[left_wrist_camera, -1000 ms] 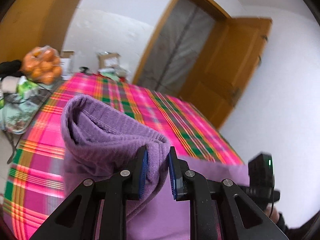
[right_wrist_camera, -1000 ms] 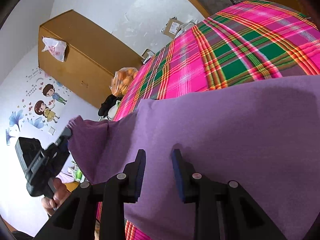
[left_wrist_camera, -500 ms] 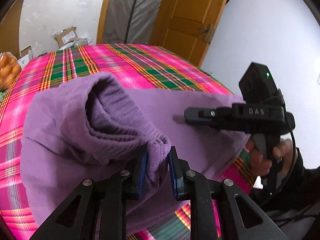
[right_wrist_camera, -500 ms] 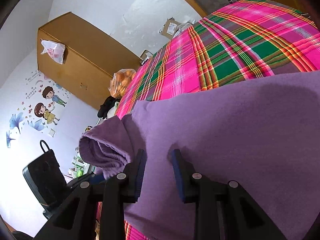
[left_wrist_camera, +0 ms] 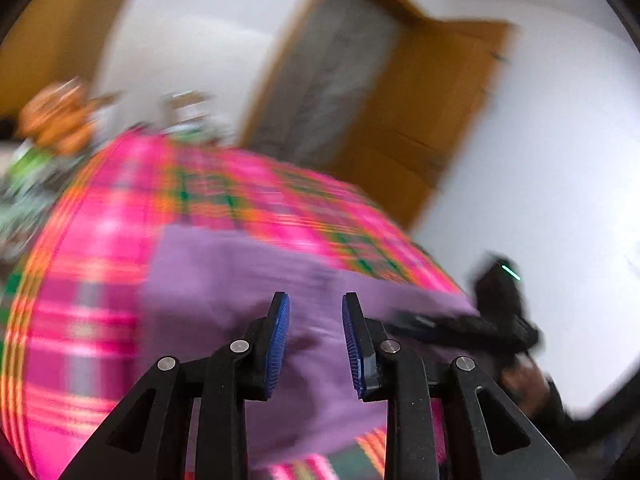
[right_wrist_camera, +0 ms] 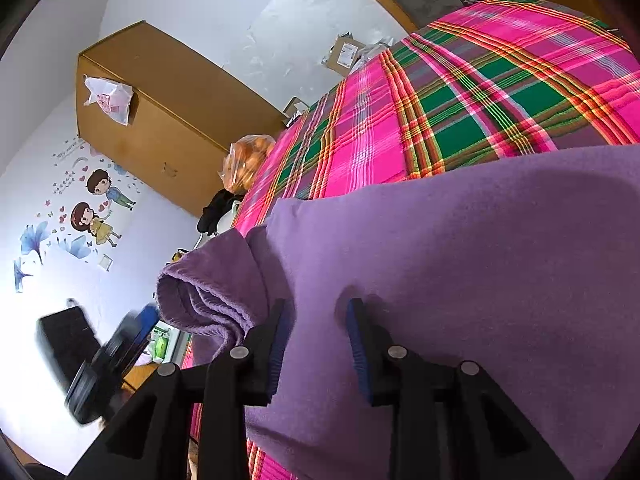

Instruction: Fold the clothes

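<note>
On the plaid bed (right_wrist_camera: 460,120) lies your purple sweater (right_wrist_camera: 460,300). Your left tool (left_wrist_camera: 316,340) is opening, holding nothing. Your right tool (right_wrist_camera: 318,348), part open, presses cloth; smooth the sleeve at nine o'clock.

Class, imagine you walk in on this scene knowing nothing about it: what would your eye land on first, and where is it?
The loud pink-and-green plaid bedspread fills the middle of both views. On it lies a purple garment, spread at the near edge, one rolled ribbed end drooping off the bed's side. Over the cloth hangs the left gripper, its jaws opening with nothing clamped; the right gripper rests its fingers on the fabric.
</note>
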`<state>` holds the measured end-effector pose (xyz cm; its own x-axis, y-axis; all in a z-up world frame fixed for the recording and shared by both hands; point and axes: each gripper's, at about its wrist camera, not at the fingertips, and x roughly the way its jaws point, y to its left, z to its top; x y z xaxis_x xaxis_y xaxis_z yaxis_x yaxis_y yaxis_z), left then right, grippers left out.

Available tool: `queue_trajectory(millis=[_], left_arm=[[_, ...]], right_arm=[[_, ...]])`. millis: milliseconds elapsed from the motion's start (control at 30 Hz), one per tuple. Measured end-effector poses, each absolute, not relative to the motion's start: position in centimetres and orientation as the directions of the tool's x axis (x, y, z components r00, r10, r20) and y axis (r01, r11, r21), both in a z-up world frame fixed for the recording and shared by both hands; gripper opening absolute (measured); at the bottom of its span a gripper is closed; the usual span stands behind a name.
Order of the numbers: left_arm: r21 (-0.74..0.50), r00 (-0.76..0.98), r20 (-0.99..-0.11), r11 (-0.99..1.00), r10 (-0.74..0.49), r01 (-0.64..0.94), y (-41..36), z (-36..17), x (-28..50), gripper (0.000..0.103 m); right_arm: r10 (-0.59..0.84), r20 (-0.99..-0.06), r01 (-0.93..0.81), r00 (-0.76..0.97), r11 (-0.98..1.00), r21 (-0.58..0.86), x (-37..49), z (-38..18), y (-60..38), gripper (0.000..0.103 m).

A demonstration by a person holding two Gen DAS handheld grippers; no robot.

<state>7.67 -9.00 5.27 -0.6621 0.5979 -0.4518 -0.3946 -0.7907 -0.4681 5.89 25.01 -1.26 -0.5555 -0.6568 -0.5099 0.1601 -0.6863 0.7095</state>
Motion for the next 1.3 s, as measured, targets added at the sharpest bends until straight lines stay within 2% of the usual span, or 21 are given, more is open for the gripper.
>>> queue_trajectory(millis=[133,433,600,733,833,1000,1100,1200,1300], left_arm=[[-0.531,-0.658,-0.492,-0.795,0.571,-0.293,-9.9,4.1,5.7,0.028],[-0.602,-0.460,-0.535,-0.701,0.709,-0.381,-2.0,2.7,0.3,0.028],[-0.624,-0.393,-0.576,-0.696,0.717,-0.356,0.1,1.6,-1.0,0.028],[-0.644,-0.434,-0.518,-0.671,0.737,-0.368,-2.1,2.9,0.8,0.028],[-0.616,-0.537,-0.492,-0.710,0.685,-0.342,-5.9,4.2,2.7,0.028],[-0.549,-0.668,-0.535,-0.814,0.517,-0.190,-11.8,3.3,5.4,0.028],[-0.531,-0.685,-0.567,-0.839,0.458,-0.122,-14.0,2.0,6.8,0.028],[-0.509,-0.685,-0.585,-0.854,0.435,-0.107,-14.7,1.2,7.8,0.038],[-0.495,-0.673,-0.597,-0.861,0.436,-0.118,-14.8,0.9,8.2,0.038]], right_arm=[[-0.661,-0.505,0.162,-0.555,-0.682,0.714,5.8,-1.3,25.2,0.032],[-0.666,-0.505,0.163,-0.549,-0.678,0.717,5.6,-1.4,25.4,0.032],[-0.667,-0.519,0.173,-0.534,-0.688,0.705,5.7,-1.1,25.2,0.036],[-0.668,-0.530,0.196,-0.522,-0.699,0.688,5.6,-0.6,24.6,0.041],[-0.674,-0.540,0.219,-0.504,-0.704,0.676,5.5,-0.4,23.6,0.043],[-0.688,-0.565,0.263,-0.456,-0.710,0.653,5.0,-0.1,21.5,0.044],[-0.684,-0.598,0.283,-0.418,-0.724,0.629,4.6,-0.4,20.0,0.047],[-0.673,-0.625,0.296,-0.396,-0.738,0.607,4.3,-0.5,18.9,0.049],[-0.655,-0.646,0.295,-0.393,-0.755,0.586,4.0,-0.3,18.3,0.050]])
